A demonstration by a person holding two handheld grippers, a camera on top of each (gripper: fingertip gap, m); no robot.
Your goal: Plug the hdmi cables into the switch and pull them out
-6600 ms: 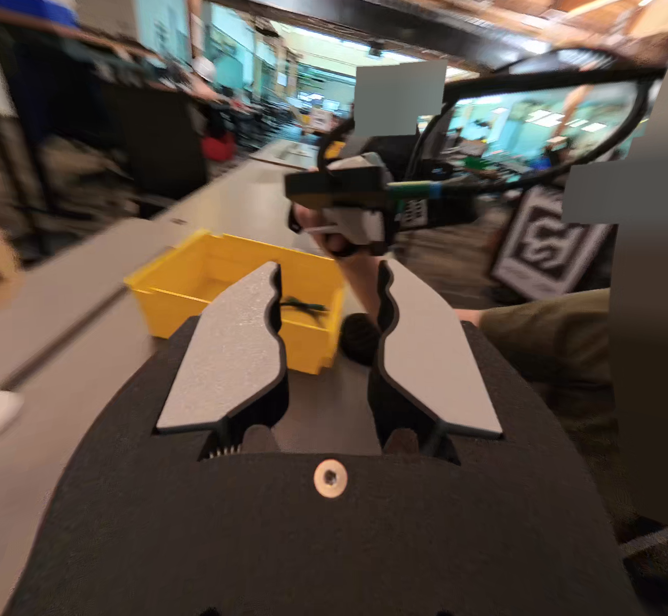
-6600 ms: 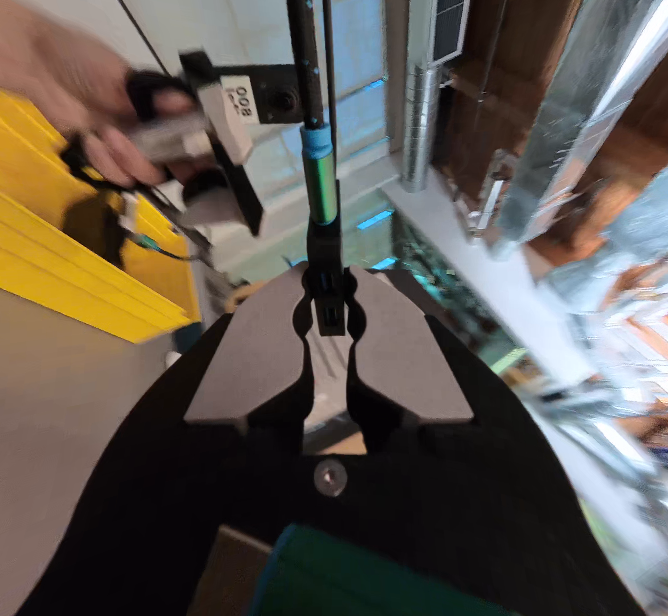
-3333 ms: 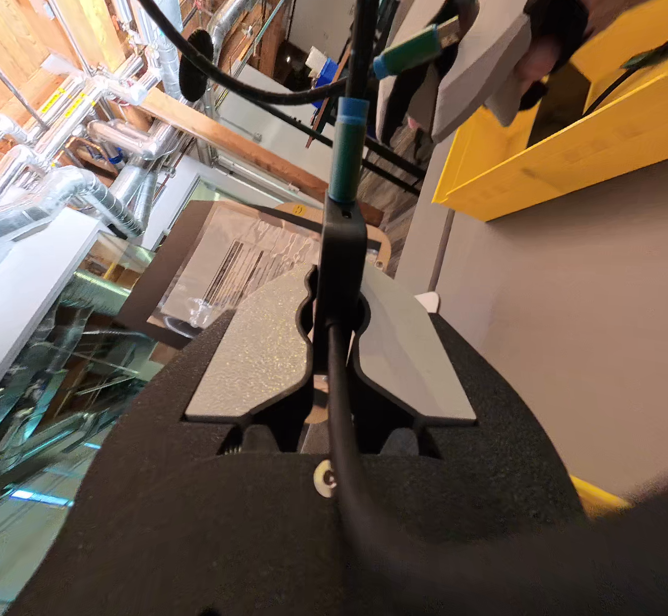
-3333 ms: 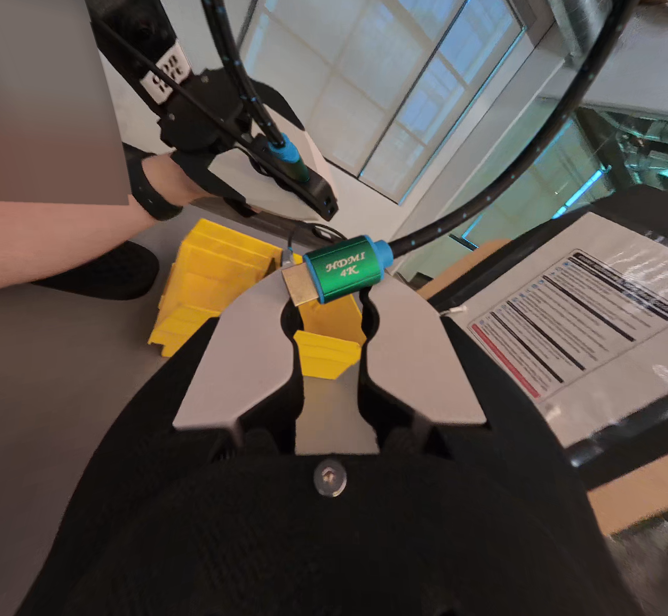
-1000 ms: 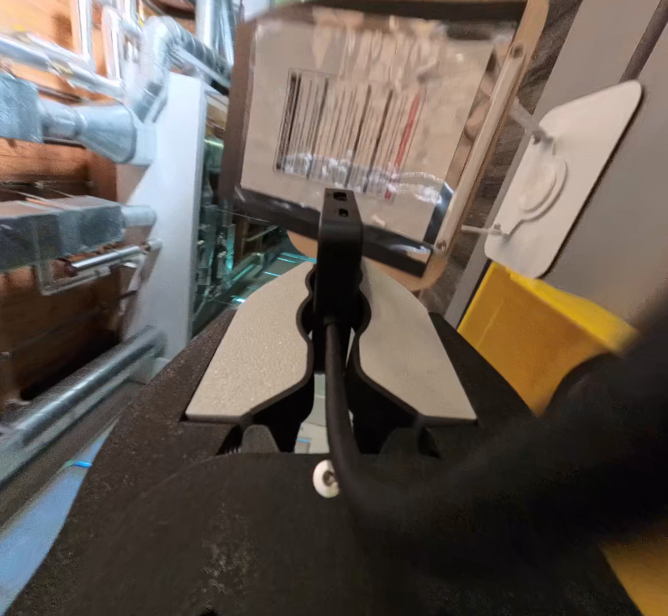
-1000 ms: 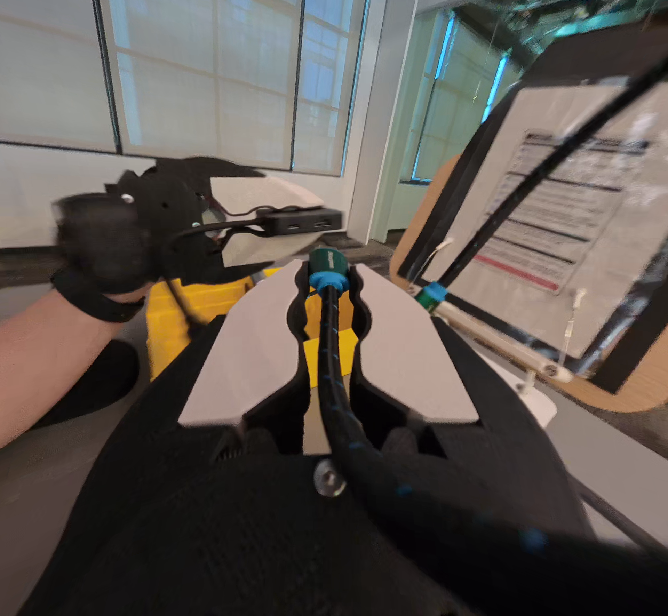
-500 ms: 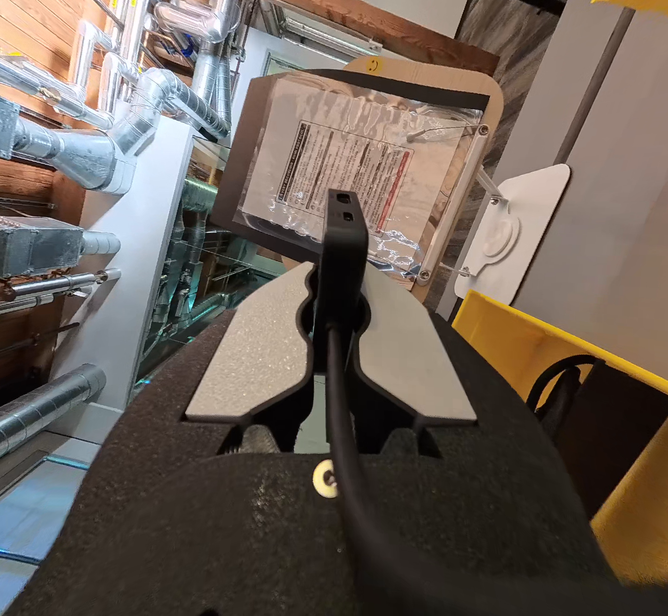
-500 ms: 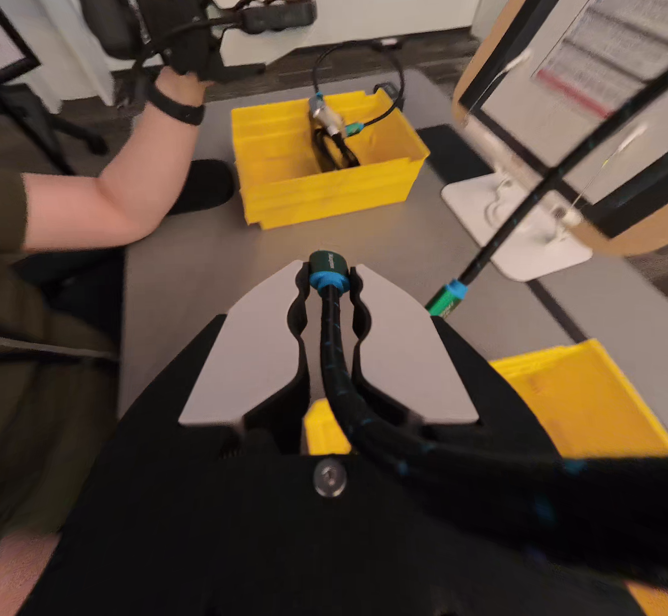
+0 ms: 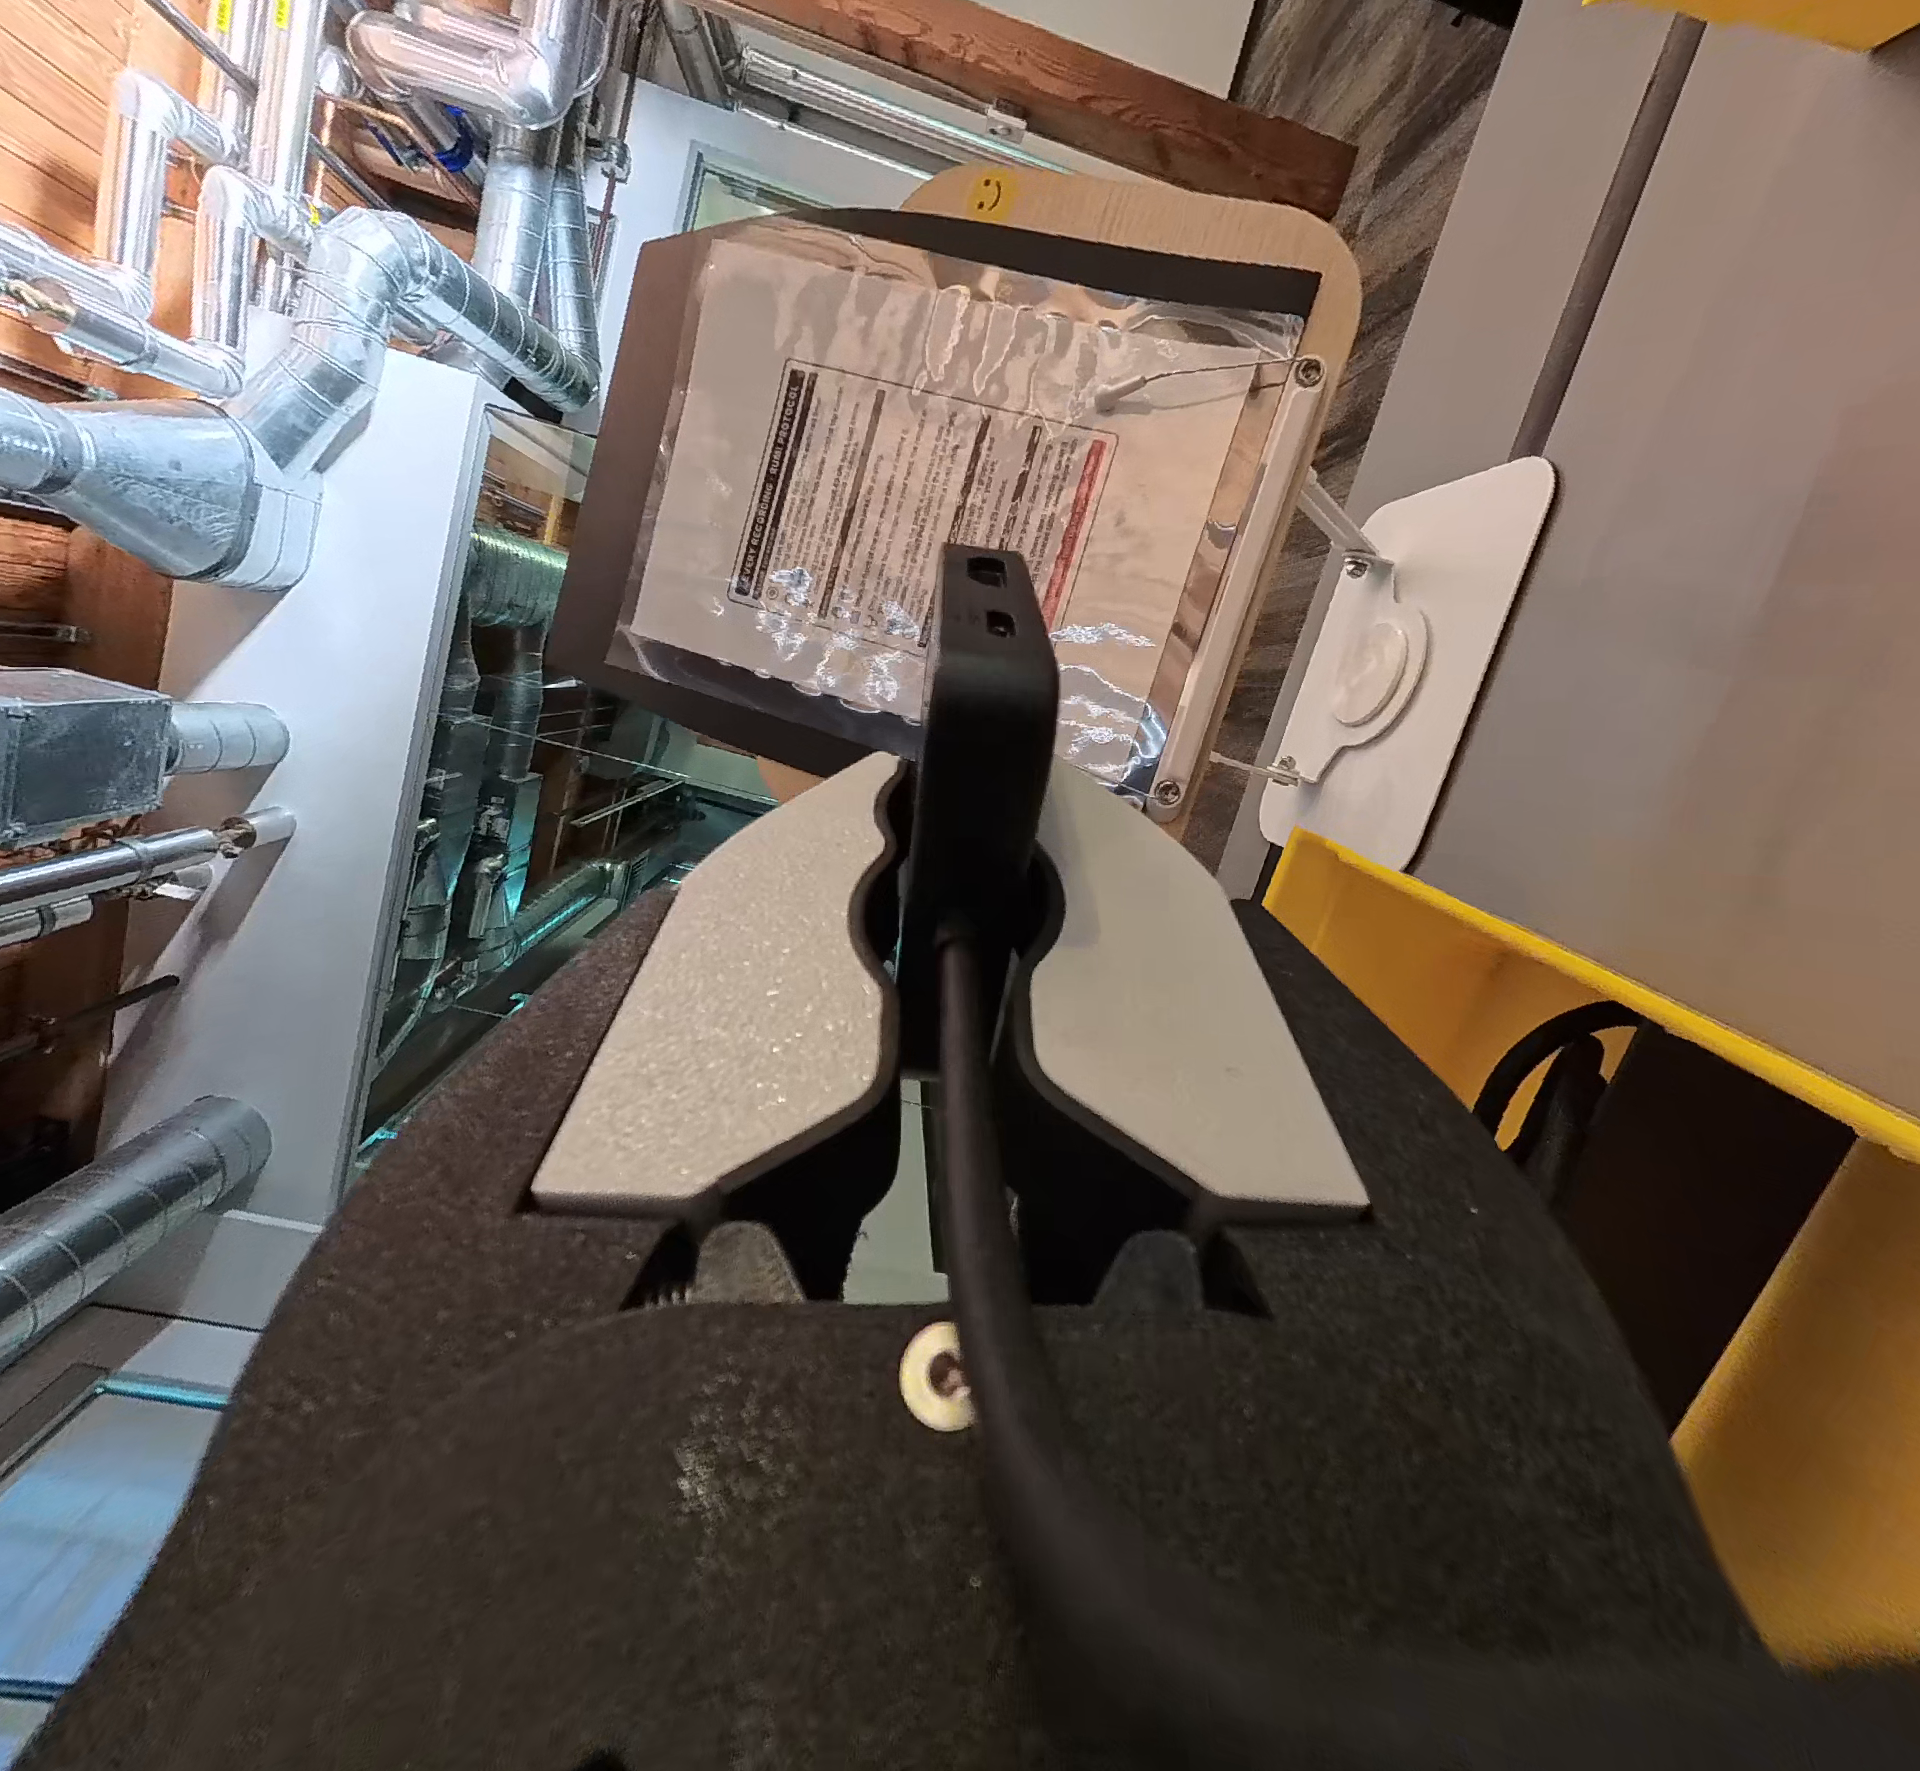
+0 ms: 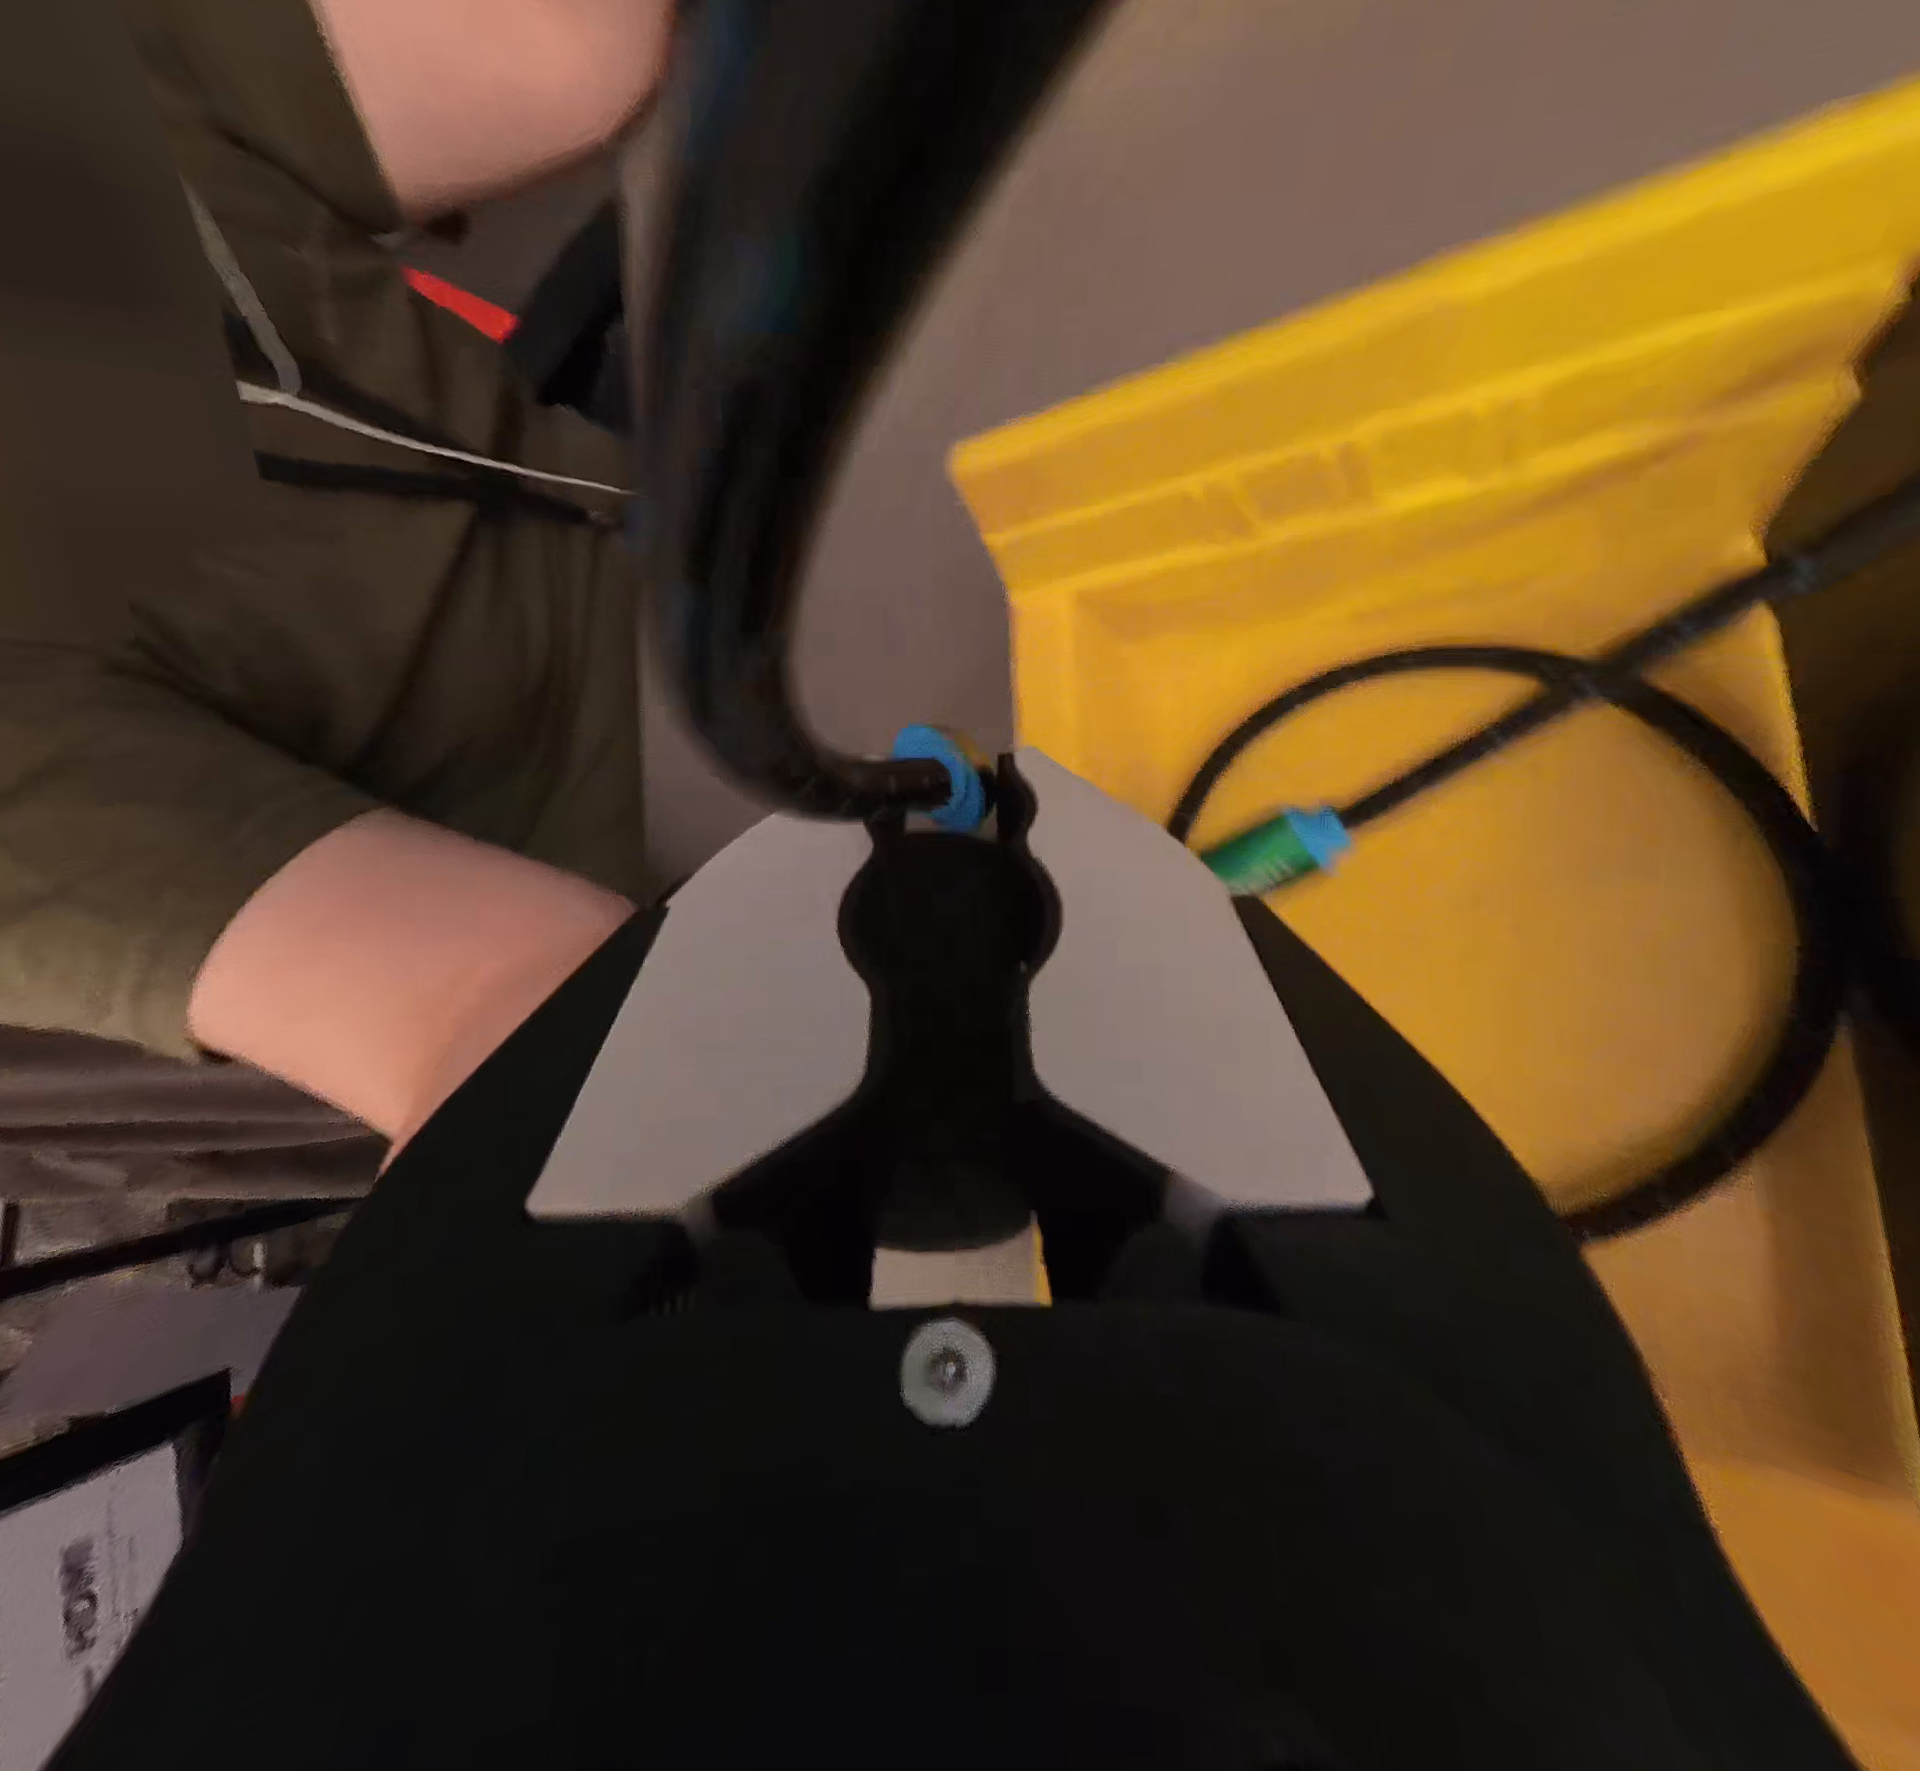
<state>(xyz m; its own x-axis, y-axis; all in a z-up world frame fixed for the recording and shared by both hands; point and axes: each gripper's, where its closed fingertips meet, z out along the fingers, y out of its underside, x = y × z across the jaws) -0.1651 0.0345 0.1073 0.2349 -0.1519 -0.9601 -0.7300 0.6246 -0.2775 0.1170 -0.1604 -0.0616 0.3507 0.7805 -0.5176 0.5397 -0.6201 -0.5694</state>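
Observation:
My left gripper (image 9: 971, 791) is shut on the black HDMI switch (image 9: 982, 661) and holds it up in the air, edge-on. The two ports on its far end are empty, and its own black lead (image 9: 971, 1150) runs back toward the camera. In the blurred right wrist view, my right gripper (image 10: 951, 791) is shut on an HDMI cable plug. Only the plug's blue collar (image 10: 940, 781) shows at the fingertips, and its black cable (image 10: 769, 474) arcs up and to the left. A second green plug (image 10: 1273, 848) with a looped cable lies in the yellow bin (image 10: 1455, 495).
A yellow bin (image 9: 1455, 952) holding a dark cable sits low at the right of the left wrist view. A sign board (image 9: 966, 474) on a white base (image 9: 1413, 661) stands on the grey table. A person's arm and olive shirt (image 10: 312, 578) fill the left of the right wrist view. Tip to tip, the grippers are about 40 cm apart.
My right gripper has swung down over the near yellow bin with its plug, which now lies crosswise at the fingertips. My left gripper still holds the switch and has hardly moved.

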